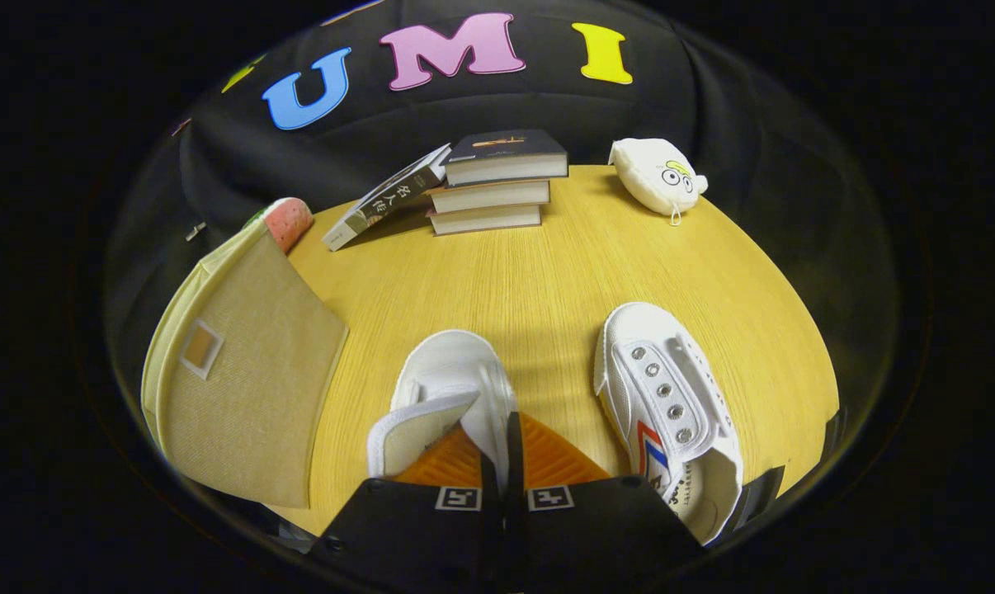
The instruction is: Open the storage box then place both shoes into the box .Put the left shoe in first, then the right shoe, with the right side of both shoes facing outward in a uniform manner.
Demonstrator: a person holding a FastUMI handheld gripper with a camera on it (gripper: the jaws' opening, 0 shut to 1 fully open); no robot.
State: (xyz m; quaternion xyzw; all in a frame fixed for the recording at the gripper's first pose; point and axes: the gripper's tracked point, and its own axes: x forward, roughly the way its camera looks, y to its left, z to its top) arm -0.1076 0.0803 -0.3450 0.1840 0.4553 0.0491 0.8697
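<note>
My gripper (pixel 502 433) is shut on the side wall of a white canvas shoe (pixel 452 371), which runs between the two fingers with its toe pointing away from me. A second white shoe (pixel 667 404), with metal eyelets and a red and blue stripe on its side, lies on the yellow wooden table (pixel 547 272) just right of the fingers, its opening towards me. The beige fabric storage box (pixel 242 388) stands to the left of the fingers, a small label window on the face I see. Whether its lid is open I cannot tell.
A stack of three books (pixel 497 186) sits at the table's far edge, with another book (pixel 386 198) leaning against it. A white plush pouch (pixel 658 175) lies far right. A pink and green object (pixel 287 221) pokes out behind the box.
</note>
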